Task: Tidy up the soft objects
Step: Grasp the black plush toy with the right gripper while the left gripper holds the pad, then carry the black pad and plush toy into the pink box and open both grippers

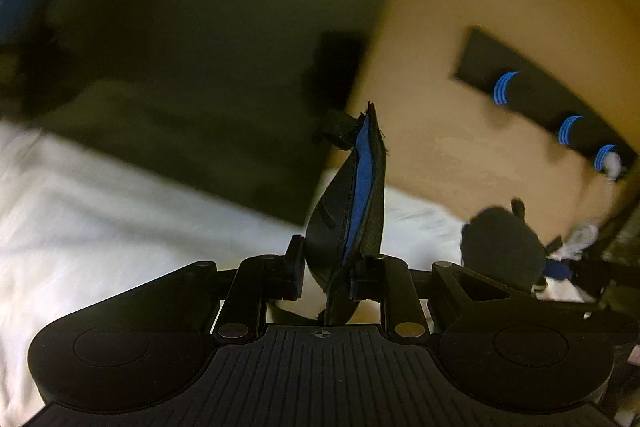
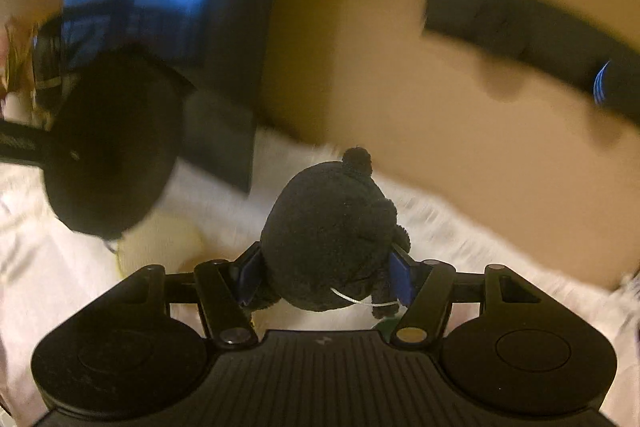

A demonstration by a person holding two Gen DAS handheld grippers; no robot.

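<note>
White bedding [image 2: 460, 227] under both grippers, so this looks like a bed, with a tan wall behind it and everything past the fingers pretty blurry.

Closest in, the right gripper [image 2: 326, 277] has its fingers clamped on a black plush toy [image 2: 330, 231], squeezed from both sides, its round body poking straight out ahead with a little ear or pom on top. You can spot that same plush at the right edge of the left wrist view.

The left gripper [image 1: 326, 271] is shut on a floppy black-and-blue fabric piece [image 1: 352, 203], can't say if it's a pouch or a mask. Its long axis stands up along the fingers.

Further back there's a dark rail with blue-ringed pegs [image 1: 540, 107] on the wall, up and to the right of both grippers. If that or a bin is the drop spot, my guess is the right hand is nearer to it.
</note>
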